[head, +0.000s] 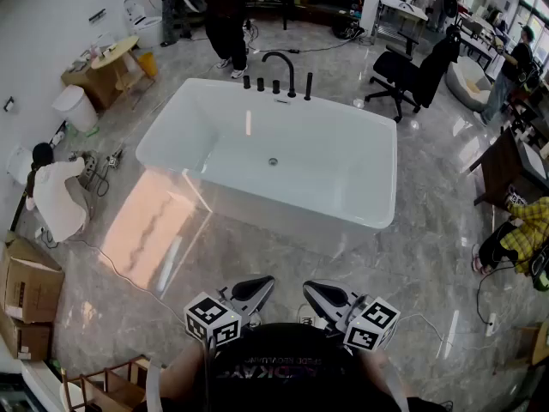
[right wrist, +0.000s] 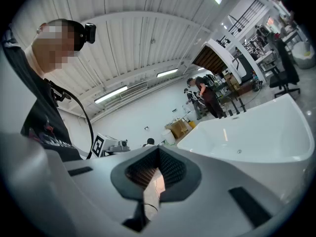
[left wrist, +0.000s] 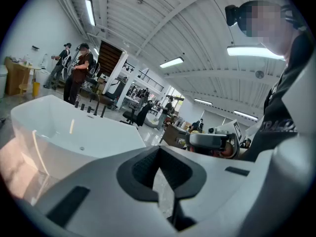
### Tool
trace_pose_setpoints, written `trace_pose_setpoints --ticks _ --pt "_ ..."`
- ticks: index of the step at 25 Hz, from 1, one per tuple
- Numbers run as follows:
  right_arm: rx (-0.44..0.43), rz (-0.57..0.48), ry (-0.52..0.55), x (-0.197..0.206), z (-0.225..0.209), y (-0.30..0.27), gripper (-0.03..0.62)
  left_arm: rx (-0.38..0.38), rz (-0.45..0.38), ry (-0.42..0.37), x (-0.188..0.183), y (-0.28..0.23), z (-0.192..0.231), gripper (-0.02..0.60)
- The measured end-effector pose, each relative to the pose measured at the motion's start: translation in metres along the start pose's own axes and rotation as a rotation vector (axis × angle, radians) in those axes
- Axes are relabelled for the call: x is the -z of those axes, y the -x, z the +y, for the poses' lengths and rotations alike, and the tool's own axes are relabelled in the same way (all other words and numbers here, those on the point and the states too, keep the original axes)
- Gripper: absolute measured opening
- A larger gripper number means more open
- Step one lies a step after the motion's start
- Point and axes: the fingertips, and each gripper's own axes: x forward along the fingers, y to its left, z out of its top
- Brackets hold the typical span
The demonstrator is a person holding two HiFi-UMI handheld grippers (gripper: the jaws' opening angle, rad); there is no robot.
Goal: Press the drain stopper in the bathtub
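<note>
The white bathtub (head: 369,204) stands on the marbled floor in the middle of the head view. Its small round drain stopper (head: 273,161) sits in the tub's bottom, below the black faucet (head: 283,67) on the far rim. My left gripper (head: 254,291) and right gripper (head: 322,297) are held close to my chest, well short of the tub's near wall, both shut with nothing in them. The left gripper (left wrist: 158,154) view has the tub (left wrist: 34,115) and the drain stopper (left wrist: 81,148) at its left. In the right gripper (right wrist: 158,154) view the tub (right wrist: 276,117) and stopper (right wrist: 239,151) are at the right.
A person crouches at the left wall (head: 56,197) beside cardboard boxes (head: 27,286). Another person (head: 225,15) stands beyond the tub. A black office chair (head: 410,74) is at the back right, and a person in yellow (head: 525,228) sits at the right. Cables trail over the floor.
</note>
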Motion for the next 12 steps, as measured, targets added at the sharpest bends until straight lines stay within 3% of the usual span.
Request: trace_pose_setpoints --ticks 12 --pt "-0.010 -0.001 0.009 -0.0081 -0.0024 -0.0049 0.015 -0.002 0.004 -0.002 -0.0066 -0.0028 0.0045 0.009"
